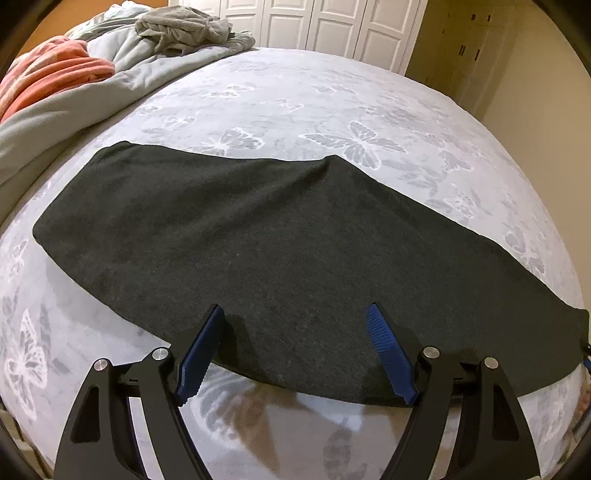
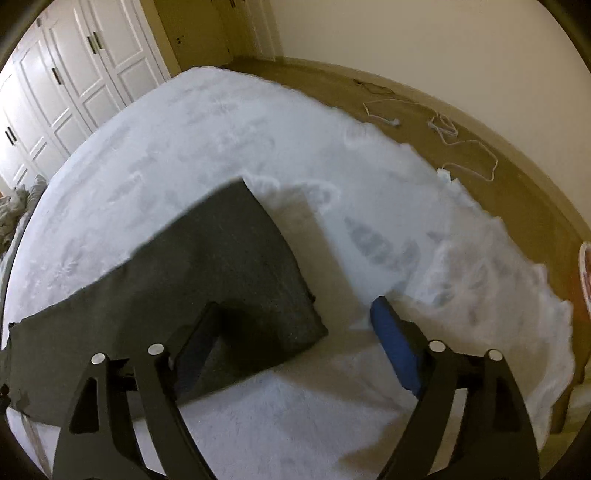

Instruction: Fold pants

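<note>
The bed [image 1: 332, 92] fills most of both views. It has a pale cover with grey butterflies on it. The dark pants [image 1: 258, 240] lie flat across the bed in one long strip, from the left side to the right.

The left gripper [image 1: 295, 310] points down at a slant toward the near long edge of the pants. Its two blue pads [image 1: 388, 354] stand wide apart. The dark cloth lies under them, but nothing is pinched between them.

The right gripper [image 2: 295, 306] also tilts down, over one end of the pants [image 2: 207, 280]. Its jaws are wide apart too — one finger is over the cloth and the other is over the bare cover to the side. It holds nothing. This view is a bit blurry.

At the far left of the bed there is a heap of bedding: a grey blanket [image 1: 55, 107], an orange blanket [image 1: 48, 77] and a crumpled grey towel [image 1: 181, 26] on top. The heap sits well apart from the pants.

White closet doors [image 1: 317, 22] stand behind the bed. On the brown floor [image 2: 535, 192] past the bed's edge, thin white cords [image 2: 465, 144] lie in loops near the wall.
</note>
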Tool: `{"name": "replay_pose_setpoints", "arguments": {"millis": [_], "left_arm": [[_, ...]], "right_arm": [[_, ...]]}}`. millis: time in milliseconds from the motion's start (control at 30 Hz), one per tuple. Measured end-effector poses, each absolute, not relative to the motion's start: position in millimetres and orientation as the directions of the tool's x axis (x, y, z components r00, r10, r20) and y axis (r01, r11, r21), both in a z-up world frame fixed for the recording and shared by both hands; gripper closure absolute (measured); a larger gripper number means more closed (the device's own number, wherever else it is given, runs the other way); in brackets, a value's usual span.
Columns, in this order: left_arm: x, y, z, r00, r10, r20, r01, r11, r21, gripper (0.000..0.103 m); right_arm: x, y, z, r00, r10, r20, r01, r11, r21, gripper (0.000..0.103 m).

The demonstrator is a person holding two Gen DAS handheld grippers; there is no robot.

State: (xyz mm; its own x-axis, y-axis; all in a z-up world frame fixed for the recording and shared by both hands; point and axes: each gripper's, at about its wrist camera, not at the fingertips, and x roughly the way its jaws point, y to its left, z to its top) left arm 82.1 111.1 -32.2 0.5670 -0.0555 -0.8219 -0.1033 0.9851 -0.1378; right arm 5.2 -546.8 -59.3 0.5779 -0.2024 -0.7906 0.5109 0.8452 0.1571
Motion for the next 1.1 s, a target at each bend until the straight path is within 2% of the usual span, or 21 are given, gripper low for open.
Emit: {"name": "replay_pose_setpoints", "arguments": {"millis": [33,67,100,233,333,367,467,533,567,600,667,700,733,767,800,867,967,1067,1100], "left_arm": [[82,111,-32,0.566,-0.062,-0.822,-0.103,0.984,-0.144,0.027],[81,112,-31,0.567,-0.067,-0.821,-0.102,0.983,-0.15,0.027],[81,113,-30,0.57,-0.07,-0.819,-0.101,0.983,-0.154,0.027],[80,124,-26,0.583,-0.064,-0.81,-0.125,0.978,-0.167,0.027],[80,137,-24,0.582,-0.093,-0.808,-0.156,0.962,-0.223,0.027],[80,141,-24,0.582,-0.102,-0.807,-0.164,0.957,-0.24,0.027],[80,150,-23,0.585,-0.114,-0.803,-0.181,0.947,-0.266,0.027],[78,154,-22,0.59,-0.116,-0.799,-0.178,0.946,-0.269,0.027],[76,158,-21,0.594,-0.123,-0.795,-0.171,0.947,-0.273,0.027],[75,161,-20,0.597,-0.125,-0.793,-0.166,0.947,-0.274,0.027],[72,169,-19,0.604,-0.121,-0.788,-0.165,0.948,-0.272,0.027],[69,176,-18,0.612,-0.117,-0.782,-0.162,0.95,-0.268,0.027],[66,179,-18,0.616,-0.115,-0.779,-0.158,0.951,-0.265,0.027],[63,184,-17,0.623,-0.113,-0.774,-0.149,0.955,-0.259,0.027],[62,187,-17,0.625,-0.11,-0.773,-0.145,0.956,-0.253,0.027],[60,193,-19,0.623,-0.107,-0.775,-0.144,0.958,-0.249,0.027],[58,197,-22,0.603,-0.136,-0.786,-0.141,0.951,-0.273,0.027],[57,197,-22,0.597,-0.164,-0.785,-0.133,0.945,-0.298,0.027],[55,196,-20,0.603,-0.161,-0.781,-0.128,0.947,-0.294,0.027]], "right_arm": [[7,-543,-58,0.594,-0.206,-0.778,0.495,0.856,0.151,0.039],[12,-541,-54,0.618,-0.157,-0.771,0.446,0.877,0.179,0.077],[13,-541,-49,0.623,-0.15,-0.768,0.457,0.866,0.201,0.085],[12,-522,-8,0.747,-0.061,-0.662,0.387,0.85,0.358,0.091],[14,-461,43,0.848,0.11,-0.519,0.177,0.863,0.473,0.091],[15,-442,51,0.855,0.151,-0.497,0.126,0.868,0.48,0.094],[32,-335,68,0.814,0.341,-0.469,-0.115,0.887,0.447,0.091],[46,-266,53,0.742,0.451,-0.495,-0.23,0.866,0.444,0.078],[52,-235,41,0.682,0.501,-0.532,-0.278,0.851,0.446,0.056],[56,-206,30,0.631,0.515,-0.581,-0.311,0.853,0.419,0.049],[51,-178,25,0.625,0.488,-0.609,-0.353,0.873,0.336,0.05],[45,-171,29,0.643,0.464,-0.609,-0.374,0.884,0.28,0.045],[39,-170,33,0.678,0.403,-0.615,-0.363,0.911,0.196,0.039],[34,-171,35,0.709,0.349,-0.613,-0.345,0.929,0.13,0.027],[30,-176,33,0.737,0.289,-0.612,-0.319,0.946,0.062,0.022],[25,-180,20,0.714,0.228,-0.662,-0.293,0.956,0.013,0.022],[35,-168,-9,0.66,0.216,-0.719,-0.323,0.946,-0.013,0.023],[38,-138,-39,0.652,0.168,-0.739,-0.388,0.912,-0.135,0.024],[42,-126,-52,0.645,0.145,-0.75,-0.41,0.894,-0.18,0.031]]}}
